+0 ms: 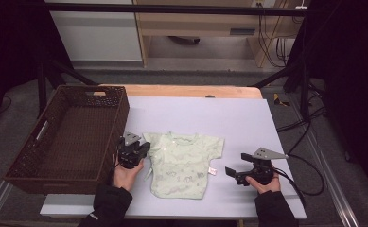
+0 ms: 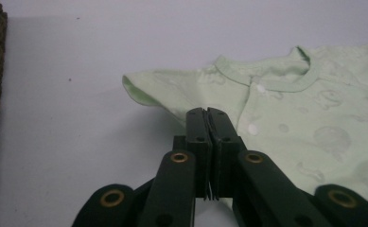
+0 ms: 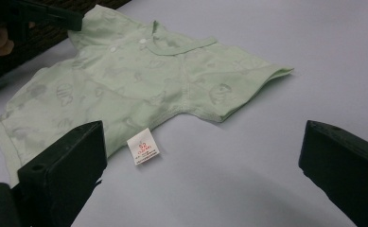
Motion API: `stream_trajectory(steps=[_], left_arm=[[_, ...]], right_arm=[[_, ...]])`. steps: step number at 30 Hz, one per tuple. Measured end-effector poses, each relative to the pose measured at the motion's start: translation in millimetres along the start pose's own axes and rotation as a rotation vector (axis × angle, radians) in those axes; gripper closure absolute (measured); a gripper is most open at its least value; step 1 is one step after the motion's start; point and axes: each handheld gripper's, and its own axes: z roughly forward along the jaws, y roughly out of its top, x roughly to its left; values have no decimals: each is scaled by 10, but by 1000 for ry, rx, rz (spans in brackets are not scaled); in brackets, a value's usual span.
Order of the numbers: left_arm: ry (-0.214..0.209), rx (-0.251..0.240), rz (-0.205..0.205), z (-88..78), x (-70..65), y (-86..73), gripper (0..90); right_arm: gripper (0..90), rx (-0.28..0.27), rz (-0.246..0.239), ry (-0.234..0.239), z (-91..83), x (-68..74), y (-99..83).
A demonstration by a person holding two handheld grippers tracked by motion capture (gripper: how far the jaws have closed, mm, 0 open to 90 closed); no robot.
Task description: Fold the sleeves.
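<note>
A pale green baby shirt (image 1: pixel 184 165) lies flat on the lavender mat, neck toward the far side. My left gripper (image 1: pixel 146 148) is at the shirt's left sleeve, beside the basket. In the left gripper view its jaws (image 2: pixel 207 113) are pressed together at the lower edge of the sleeve (image 2: pixel 172 90), with a thin pale sliver of cloth between them. My right gripper (image 1: pixel 234 165) rests on the mat to the right of the shirt, apart from it. Its jaws (image 3: pixel 203 137) stand wide open toward the shirt (image 3: pixel 125 80), with only bare mat between them.
A brown wicker basket (image 1: pixel 120 113) stands at the left of the table, close to the left hand. A white care label (image 3: pixel 144 146) sticks out from the shirt's side seam. The lavender mat (image 1: pixel 196 113) covers the wooden table; cables trail off at the right.
</note>
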Motion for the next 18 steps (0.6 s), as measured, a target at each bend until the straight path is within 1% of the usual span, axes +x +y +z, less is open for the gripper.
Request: stream_trajectory(steps=[4, 5, 8, 15, 18], left_arm=[[-12, -1, 23, 6, -66, 16, 875], [-10, -4, 40, 8, -88, 23, 875], [-15, -5, 63, 12, -146, 33, 875], [-32, 23, 148, 83, -331, 11, 875], [-41, 36, 172, 122, -390, -1, 875]], right_arm=[[24, 3, 2, 1, -4, 1, 2], [24, 3, 1, 1, -3, 0, 2], [24, 1, -2, 1, 1, -1, 0], [24, -1, 3, 2, 0, 1, 1], [24, 1, 2, 2, -2, 1, 2]])
